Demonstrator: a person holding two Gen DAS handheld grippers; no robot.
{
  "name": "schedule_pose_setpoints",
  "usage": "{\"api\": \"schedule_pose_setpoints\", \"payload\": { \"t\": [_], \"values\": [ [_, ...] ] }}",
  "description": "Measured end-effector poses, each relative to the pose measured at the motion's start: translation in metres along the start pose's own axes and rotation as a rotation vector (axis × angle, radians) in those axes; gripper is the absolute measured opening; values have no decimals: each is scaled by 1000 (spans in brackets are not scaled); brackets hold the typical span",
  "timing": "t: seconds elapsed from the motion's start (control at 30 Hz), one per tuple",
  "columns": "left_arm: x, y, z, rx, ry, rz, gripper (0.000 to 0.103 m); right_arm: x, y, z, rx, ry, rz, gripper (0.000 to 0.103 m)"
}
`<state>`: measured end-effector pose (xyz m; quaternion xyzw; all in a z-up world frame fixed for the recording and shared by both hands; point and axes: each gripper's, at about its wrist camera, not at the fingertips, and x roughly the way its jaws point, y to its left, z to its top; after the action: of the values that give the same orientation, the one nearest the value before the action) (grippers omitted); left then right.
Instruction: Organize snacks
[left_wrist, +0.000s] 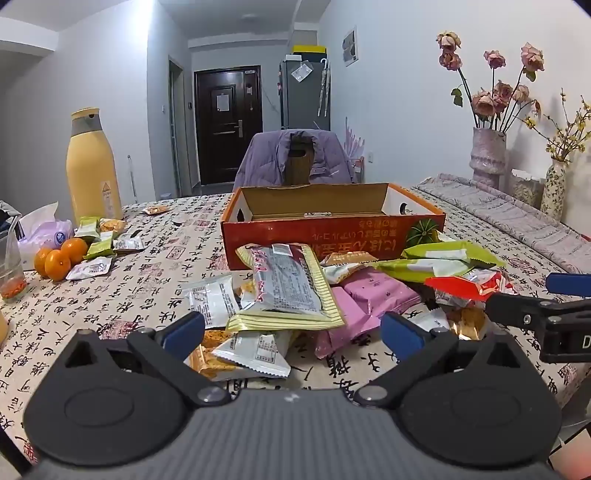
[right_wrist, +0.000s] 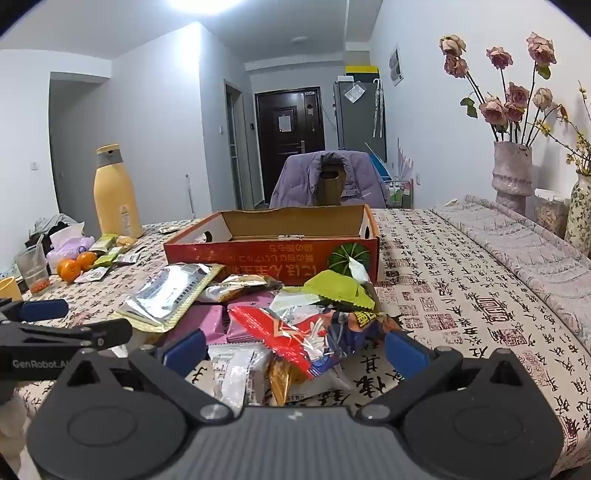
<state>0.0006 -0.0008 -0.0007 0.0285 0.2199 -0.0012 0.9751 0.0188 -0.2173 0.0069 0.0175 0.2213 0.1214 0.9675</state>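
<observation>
A heap of snack packets lies on the patterned tablecloth before an open red cardboard box (left_wrist: 332, 236) (right_wrist: 273, 254). On top of the heap rests a long silver-and-gold packet (left_wrist: 291, 284) (right_wrist: 170, 291), with pink packets (left_wrist: 376, 295), green packets (left_wrist: 443, 258) (right_wrist: 340, 288) and a red foil bag (right_wrist: 295, 332) (left_wrist: 465, 286) around it. My left gripper (left_wrist: 291, 332) hovers open just short of the heap, nothing between its blue pads. My right gripper (right_wrist: 293, 349) is open too, its fingers either side of the red bag without pressing it.
A tall yellow bottle (left_wrist: 94, 166) (right_wrist: 116, 192), oranges (left_wrist: 59, 258) (right_wrist: 74, 266), a tissue pack and several small packets (left_wrist: 103, 240) sit at the left. Vases with dried flowers (left_wrist: 487, 155) (right_wrist: 513, 170) stand at the right. A chair with a purple jacket (left_wrist: 295, 158) is behind the box.
</observation>
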Motion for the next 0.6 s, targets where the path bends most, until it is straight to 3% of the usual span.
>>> {"api": "schedule_pose_setpoints", "payload": {
  "t": [0.2, 0.23, 0.6],
  "values": [
    [0, -8, -2, 10, 7, 27, 103, 3, 1, -1, 5, 3, 4, 103],
    [-1, -2, -3, -11, -1, -14, 103, 1, -1, -2, 8, 2, 5, 103],
    [3, -2, -6, -17, 0, -24, 103, 6, -1, -5, 19, 22, -2, 103]
  ]
}}
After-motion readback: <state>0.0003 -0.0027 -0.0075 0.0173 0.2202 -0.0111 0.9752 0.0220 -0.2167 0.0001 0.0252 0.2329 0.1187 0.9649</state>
